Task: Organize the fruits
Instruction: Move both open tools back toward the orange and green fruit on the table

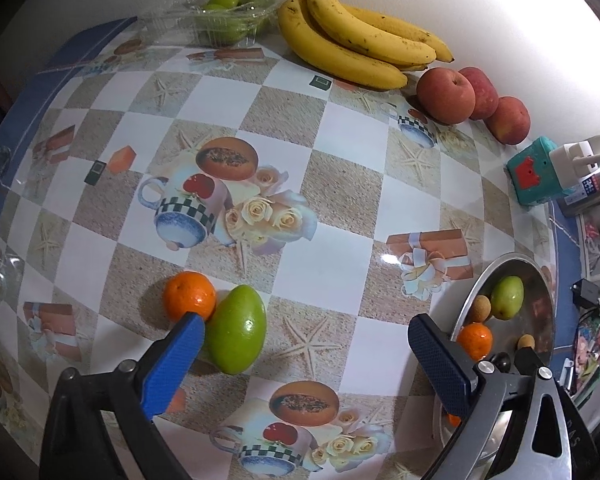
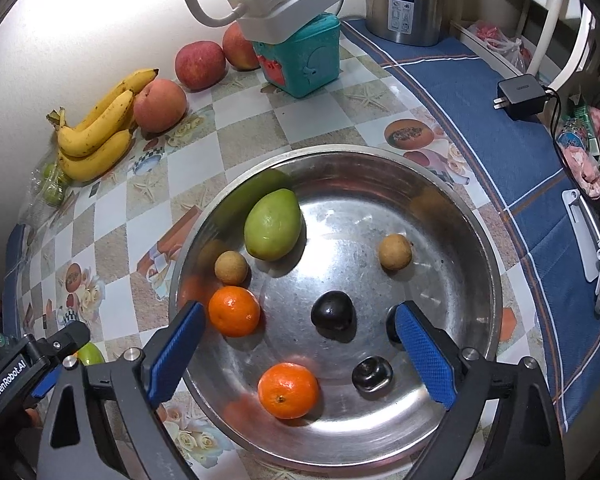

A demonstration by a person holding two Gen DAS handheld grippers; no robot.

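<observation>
Hovering with jaws spread wide and empty, left gripper point(image 1: 304, 344) at lower frame beside an orange point(image 1: 189, 296) touching a green mango point(image 1: 237, 329) on the patterned tablecloth point(image 1: 340, 208), right gripper point(image 2: 300, 336) likewise spread above the steel bowl point(image 2: 452, 184) of fruit, a dark plum point(image 2: 333, 315) between its fingers, untouched.

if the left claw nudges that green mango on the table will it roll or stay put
The green mango looks egg-shaped and lies on its side on the glossy tablecloth, so it would probably wobble or pivot rather than roll straight. It touches the orange, so a push may shift that too. Its skin looks smooth and shiny, possibly slippery.
</observation>
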